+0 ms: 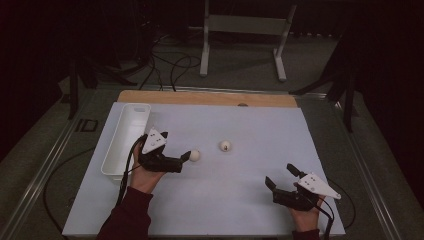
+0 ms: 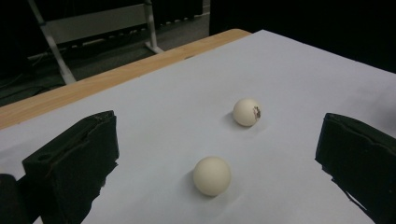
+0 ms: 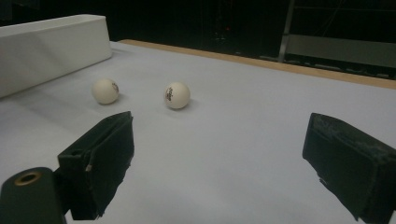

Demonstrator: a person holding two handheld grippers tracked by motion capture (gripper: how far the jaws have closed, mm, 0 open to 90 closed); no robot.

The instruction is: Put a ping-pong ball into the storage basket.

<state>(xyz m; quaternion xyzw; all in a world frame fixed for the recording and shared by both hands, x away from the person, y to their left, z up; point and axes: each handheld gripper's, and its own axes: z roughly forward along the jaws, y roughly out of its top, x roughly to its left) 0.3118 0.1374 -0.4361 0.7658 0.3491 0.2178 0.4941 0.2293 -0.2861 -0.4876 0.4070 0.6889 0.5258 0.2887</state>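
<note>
Two white balls lie on the white sheet (image 1: 240,195). The nearer ball (image 1: 194,155) (image 2: 212,175) (image 3: 105,90) rests just off the tips of my left gripper (image 1: 181,160) (image 2: 217,137), which is open, with the ball lying low between its jaws and touching neither. The second ball (image 1: 225,146) (image 2: 247,112) (image 3: 177,95), with a dark print, sits a little farther right. My right gripper (image 1: 281,176) (image 3: 219,144) is open near the front right of the sheet, well short of both balls and pointed toward them.
A long white tray (image 1: 125,140) (image 3: 51,46) stands along the sheet's left side, close behind my left hand. A wooden table edge (image 1: 207,98) runs along the back. Beyond it stand a metal frame (image 1: 245,25) and loose cables (image 1: 165,65) on the floor.
</note>
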